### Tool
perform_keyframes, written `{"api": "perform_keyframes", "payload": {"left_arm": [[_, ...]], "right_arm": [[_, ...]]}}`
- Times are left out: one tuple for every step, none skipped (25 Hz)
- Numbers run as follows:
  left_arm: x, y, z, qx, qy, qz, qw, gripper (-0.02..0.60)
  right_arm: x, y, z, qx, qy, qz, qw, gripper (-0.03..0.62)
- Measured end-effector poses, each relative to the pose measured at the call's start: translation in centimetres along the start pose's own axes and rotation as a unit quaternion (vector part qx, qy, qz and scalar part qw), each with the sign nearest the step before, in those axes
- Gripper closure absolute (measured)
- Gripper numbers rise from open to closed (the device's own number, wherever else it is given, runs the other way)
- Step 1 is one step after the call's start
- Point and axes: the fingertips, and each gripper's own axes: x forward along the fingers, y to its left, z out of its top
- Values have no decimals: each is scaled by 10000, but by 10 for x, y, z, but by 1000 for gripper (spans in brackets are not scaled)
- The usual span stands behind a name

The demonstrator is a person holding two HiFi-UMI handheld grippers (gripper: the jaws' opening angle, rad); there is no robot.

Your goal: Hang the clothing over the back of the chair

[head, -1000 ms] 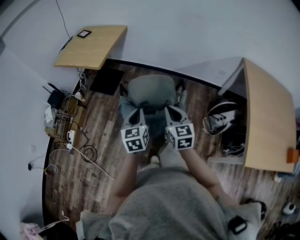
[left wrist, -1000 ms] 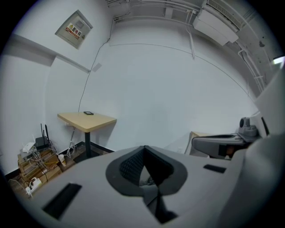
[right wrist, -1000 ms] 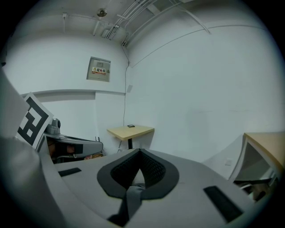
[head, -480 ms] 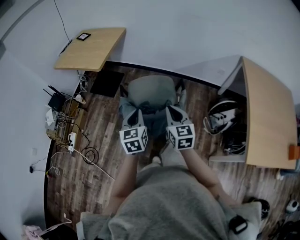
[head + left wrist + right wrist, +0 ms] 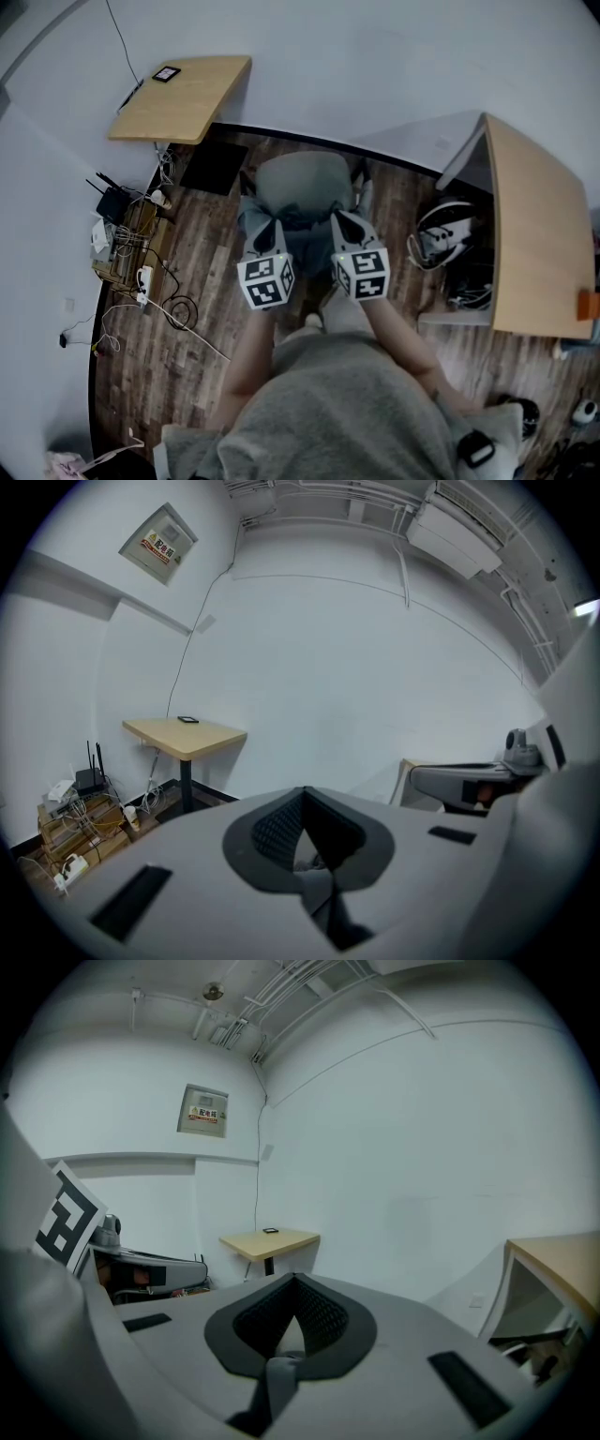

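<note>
Seen from the head camera, a grey chair (image 5: 300,180) stands on the wood floor just ahead of me. A pale blue-grey piece of clothing (image 5: 298,232) hangs between my two grippers, in front of the chair. My left gripper (image 5: 270,229) is shut on its left part and my right gripper (image 5: 343,221) on its right part. In the left gripper view the left gripper (image 5: 304,803) has its jaws closed, with a grey fold of the clothing (image 5: 315,866) pinched in them. The right gripper (image 5: 292,1288) shows closed jaws on a strip of the clothing (image 5: 277,1369). Both grippers face the white wall.
A small wooden table (image 5: 183,94) stands at the back left, with a black mat (image 5: 214,161) under it. A router and cables (image 5: 122,220) lie along the left wall. A larger wooden desk (image 5: 534,234) is at the right, with a helmet-like object (image 5: 445,234) beneath it.
</note>
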Motion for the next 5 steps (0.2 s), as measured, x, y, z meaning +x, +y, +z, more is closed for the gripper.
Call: {"api": "perform_keyframes", "payload": {"left_arm": [[0,0,0,-7,-2,-1,10000,583],[1,-1,0,-12,-3,-3,10000,583],[1,-1,0,-16,-3,-5,10000,583],[1,-1,0,-18,0,-6,10000,583],[1,-1,0,-19,4,-6,10000,583]], "right_arm": [[0,-1,0,2,0,-2,10000,597],[0,-1,0,2,0,-3,10000,597],[1,-1,0,1,-2,-3,10000,597],[1,-1,0,-2,-7,-2,10000,597],[1,-1,1,-5,-13,-1,10000,597]]}}
